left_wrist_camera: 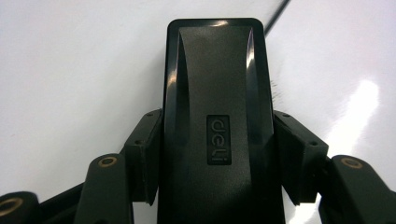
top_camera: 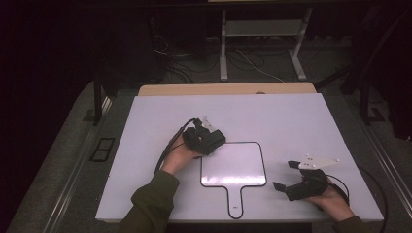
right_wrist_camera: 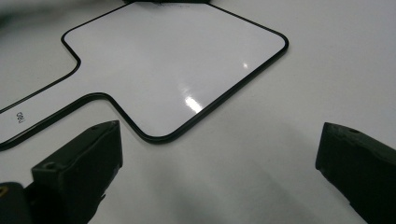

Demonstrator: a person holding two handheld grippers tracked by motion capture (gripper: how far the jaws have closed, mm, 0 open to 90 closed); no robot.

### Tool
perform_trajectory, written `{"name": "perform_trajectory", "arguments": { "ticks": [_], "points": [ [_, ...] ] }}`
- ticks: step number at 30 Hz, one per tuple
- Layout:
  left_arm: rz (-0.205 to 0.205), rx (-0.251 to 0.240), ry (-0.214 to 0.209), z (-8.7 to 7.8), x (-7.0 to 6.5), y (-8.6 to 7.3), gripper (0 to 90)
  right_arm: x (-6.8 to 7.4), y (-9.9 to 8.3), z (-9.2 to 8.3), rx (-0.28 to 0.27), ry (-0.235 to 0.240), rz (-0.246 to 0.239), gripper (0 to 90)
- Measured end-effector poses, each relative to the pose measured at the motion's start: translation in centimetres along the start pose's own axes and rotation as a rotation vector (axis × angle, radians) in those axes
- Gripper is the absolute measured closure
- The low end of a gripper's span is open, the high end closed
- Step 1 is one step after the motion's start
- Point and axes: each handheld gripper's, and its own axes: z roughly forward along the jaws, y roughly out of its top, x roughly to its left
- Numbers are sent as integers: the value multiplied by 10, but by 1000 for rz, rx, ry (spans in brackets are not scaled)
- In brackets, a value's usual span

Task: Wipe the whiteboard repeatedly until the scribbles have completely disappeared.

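Clamped in left gripper (left_wrist_camera: pixel 217 154): black eraser (left_wrist_camera: pixel 217 93) marked "deli", lower end cut off. Right gripper (right_wrist_camera: pixel 219 158) spread; small print on whiteboard (right_wrist_camera: pixel 177 70) handle ahead probably unreadable.

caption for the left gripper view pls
Left gripper shut on a black eraser above the white table.

This looks like a lab or test room: beyond the left gripper (top_camera: pixel 221 138) and past the white table (top_camera: pixel 291 121), loose cables (top_camera: pixel 180 63) sprawl over a dark carpeted floor (top_camera: pixel 73 145) around the metal legs of a workbench (top_camera: pixel 262 29), all in dim light.
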Motion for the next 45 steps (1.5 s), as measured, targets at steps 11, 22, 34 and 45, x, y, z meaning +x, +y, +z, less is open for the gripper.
{"name": "perform_trajectory", "arguments": {
  "ticks": [11,22,34,45],
  "points": [
    [-14,3,4,-1,6,-1,391,0,0,-1,-2,1,-3,0],
    [-7,14,6,-4,4,-4,391,0,0,0,-1,-1,-2,0],
    [-31,16,37,-4,14,-6,391,0,0,-1,-5,-1,-2,0],
    [2,21,4,-1,4,0,391,1,0,0,-3,-1,-3,0]
  ]
}}
